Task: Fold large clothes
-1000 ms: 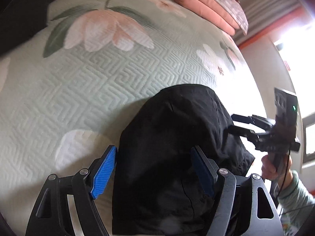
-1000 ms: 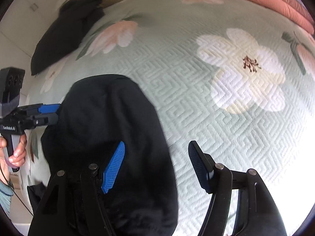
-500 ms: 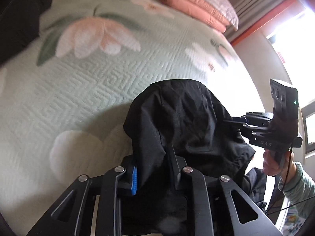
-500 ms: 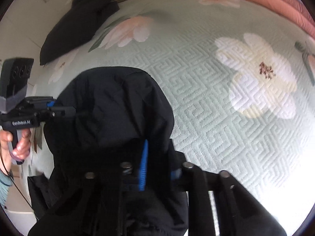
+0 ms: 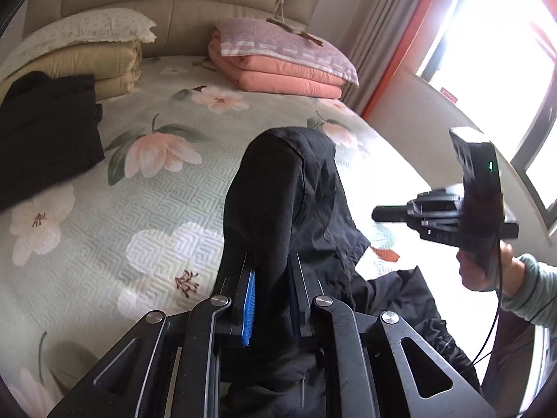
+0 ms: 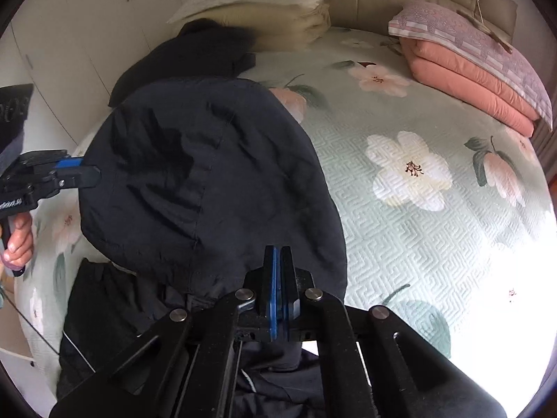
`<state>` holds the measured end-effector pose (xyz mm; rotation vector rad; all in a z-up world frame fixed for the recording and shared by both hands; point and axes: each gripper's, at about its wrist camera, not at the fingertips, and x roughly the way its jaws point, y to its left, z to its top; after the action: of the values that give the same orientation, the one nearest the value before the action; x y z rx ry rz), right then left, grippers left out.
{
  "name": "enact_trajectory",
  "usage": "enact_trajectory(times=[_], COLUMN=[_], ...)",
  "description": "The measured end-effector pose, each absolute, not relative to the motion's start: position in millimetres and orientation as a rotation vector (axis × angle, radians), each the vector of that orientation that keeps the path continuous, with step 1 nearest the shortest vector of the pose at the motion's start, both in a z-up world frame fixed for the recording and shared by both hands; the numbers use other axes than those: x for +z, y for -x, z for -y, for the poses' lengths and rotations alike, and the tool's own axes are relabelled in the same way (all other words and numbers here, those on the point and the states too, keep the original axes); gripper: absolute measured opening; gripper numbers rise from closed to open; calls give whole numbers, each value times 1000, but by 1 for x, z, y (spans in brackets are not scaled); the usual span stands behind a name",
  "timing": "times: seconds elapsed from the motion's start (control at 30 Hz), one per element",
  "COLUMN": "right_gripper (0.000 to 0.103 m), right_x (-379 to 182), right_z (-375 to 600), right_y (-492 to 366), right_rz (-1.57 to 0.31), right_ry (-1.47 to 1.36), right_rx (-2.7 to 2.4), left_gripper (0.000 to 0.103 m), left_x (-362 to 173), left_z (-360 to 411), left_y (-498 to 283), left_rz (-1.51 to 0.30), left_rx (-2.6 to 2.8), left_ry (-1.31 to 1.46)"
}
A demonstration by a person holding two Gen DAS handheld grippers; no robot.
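Note:
A black hooded garment is raised off the flowered bedspread at its near edge, and its far end rests on the bed. My left gripper has a thick fold of this cloth between its blue pads, and its jaws are closing on it. In the right wrist view the left gripper meets the garment's left edge. My right gripper has its pads pressed together over the garment's near right edge, and the pinched cloth hardly shows. In the left wrist view the right gripper sits at the garment's right side.
Folded pink quilts under a pillow and beige quilts lie at the headboard. A pile of black clothes lies at the bed's far left. A bright window is on the right, white wardrobes on the left.
Both grippers went from wide open over the flat garment to shut on its near edge. They then rose and tilted up, lifting the cloth, so the headboard and quilts came into view.

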<state>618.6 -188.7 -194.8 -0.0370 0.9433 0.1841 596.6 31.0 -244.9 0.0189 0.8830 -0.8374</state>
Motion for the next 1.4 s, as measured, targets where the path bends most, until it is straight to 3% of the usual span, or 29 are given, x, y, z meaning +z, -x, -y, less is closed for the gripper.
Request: enact_trajectory(times=[0.03,0.1,0.17,0.57,0.67,0.7,0.73,0.8,1.03,1.23,1.4], right_gripper=[13,34,43,64,61,37,27,17,13,13,13], right_x=[-192,-193,-196,-255,-269,-272,-272,-266,-203,-159,-170], right_z=[192,196,196,221,217,214,211,212,201,169,131], right_y=[-622,-636,-653,-735,-749,-750,-747,-733,-622,-492,-386], right_rz=[-945,-956,-964,-1104,-1147,-1146,-1138,-1103,-952,-869,-934], right_ry=[34,52,105,122,75,95,123,145,169,199,287], right_rx=[195,212,209,471,584,591,583,560,476,432,422], left_gripper=[15,14,14,14,14,14,14,14,14,14,18], left_x=[-249,-253,-253,-272,-274,-275,-276,-277,-254,-223,-240], left_z=[-30,-25,-23,-41,-38,-37,-37,-38,-52,-76,-95], left_y=[-596,-594,-588,-614,-619,-621,-622,-624,-584,-481,-377], left_rz=[-889,-888,-875,-900,-899,-897,-896,-897,-872,-847,-1000], left_rx=[-840,-846,-848,-850,-858,-857,-853,-844,-829,-800,-783], left_ry=[-11,-10,-14,13,7,4,1,-6,-24,-83,-159])
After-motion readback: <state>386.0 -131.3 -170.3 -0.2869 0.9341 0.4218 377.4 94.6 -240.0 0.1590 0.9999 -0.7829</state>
